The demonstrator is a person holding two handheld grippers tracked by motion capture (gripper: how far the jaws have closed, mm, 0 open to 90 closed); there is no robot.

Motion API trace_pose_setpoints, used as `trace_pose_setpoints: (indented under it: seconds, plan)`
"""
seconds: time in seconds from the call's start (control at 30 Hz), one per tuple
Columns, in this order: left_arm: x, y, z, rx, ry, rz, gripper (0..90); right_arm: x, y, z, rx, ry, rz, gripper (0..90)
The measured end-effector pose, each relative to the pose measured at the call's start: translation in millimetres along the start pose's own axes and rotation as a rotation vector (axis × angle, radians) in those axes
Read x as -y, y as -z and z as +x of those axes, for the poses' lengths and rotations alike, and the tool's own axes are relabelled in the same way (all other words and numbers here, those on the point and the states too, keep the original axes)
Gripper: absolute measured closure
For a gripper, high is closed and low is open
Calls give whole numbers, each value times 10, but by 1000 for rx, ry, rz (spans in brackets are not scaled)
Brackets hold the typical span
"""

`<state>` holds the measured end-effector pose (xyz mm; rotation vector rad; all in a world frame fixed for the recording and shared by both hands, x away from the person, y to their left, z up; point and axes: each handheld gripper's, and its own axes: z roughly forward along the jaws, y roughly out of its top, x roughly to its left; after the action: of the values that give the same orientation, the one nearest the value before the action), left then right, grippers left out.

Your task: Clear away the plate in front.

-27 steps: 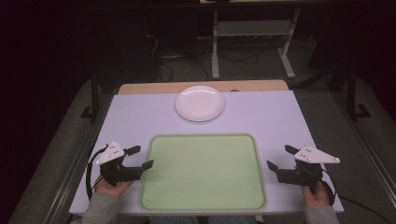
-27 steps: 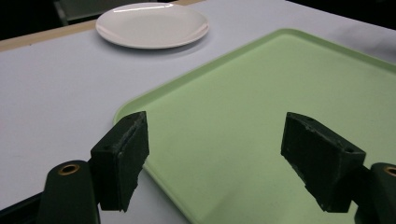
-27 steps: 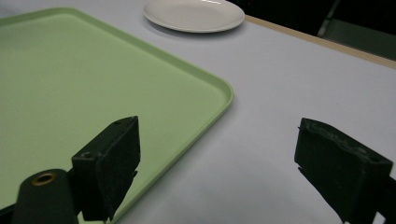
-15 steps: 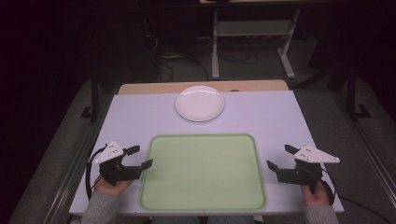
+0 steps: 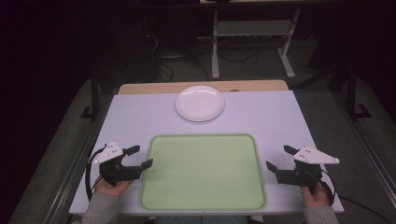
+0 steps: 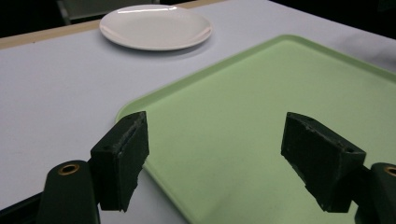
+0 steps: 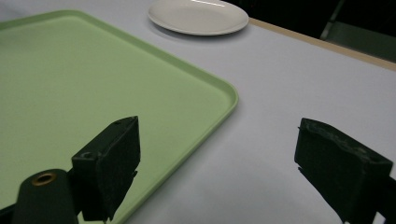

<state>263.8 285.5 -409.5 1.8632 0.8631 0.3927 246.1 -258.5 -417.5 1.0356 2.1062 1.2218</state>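
Both grippers, left gripper (image 5: 140, 157) and right gripper (image 5: 278, 157), gape empty beside the green tray (image 5: 203, 205); a careless sideways nudge could shove it.

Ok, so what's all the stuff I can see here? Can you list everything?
plate: one, white, empty, at the far middle of the table, beyond the tray.
tray: one, light green, empty, at the near middle of the table, between the two grippers.
table: one, pale lilac-white top with a wooden strip along its far edge.
metal stand: one, grey, on the dark floor behind the table.
cables: a few, dark, on the floor behind the table.
left gripper: one, black with a grey plate on top, left of the tray, jaws open, holding nothing.
right gripper: one, black with a grey plate on top, right of the tray, jaws open, holding nothing.
sleeves: two, grey, at the near edge.
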Motion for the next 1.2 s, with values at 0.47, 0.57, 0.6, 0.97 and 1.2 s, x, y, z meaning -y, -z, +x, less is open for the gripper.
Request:
trace_pose_setpoints:
  seconds: [0.47, 0.57, 0.6, 0.97, 1.2]
  plan:
    - [-162, -171, 13, 104, 142, 43, 234, -5, 28, -41, 17, -16, -17, 135]
    - [-196, -190, 23, 115, 154, 41, 234, -13, 18, -40, 17, -14, -17, 134]
    - [-237, -210, 25, 117, 165, 29, 234, -16, 14, -40, 16, -14, -19, 134]
    - [-483, -365, 42, 149, 195, 13, 262, -25, 16, -54, 18, -19, -21, 134]
    - [-613, -499, 34, 151, 172, 38, 265, -20, 28, -58, 16, -23, -23, 134]
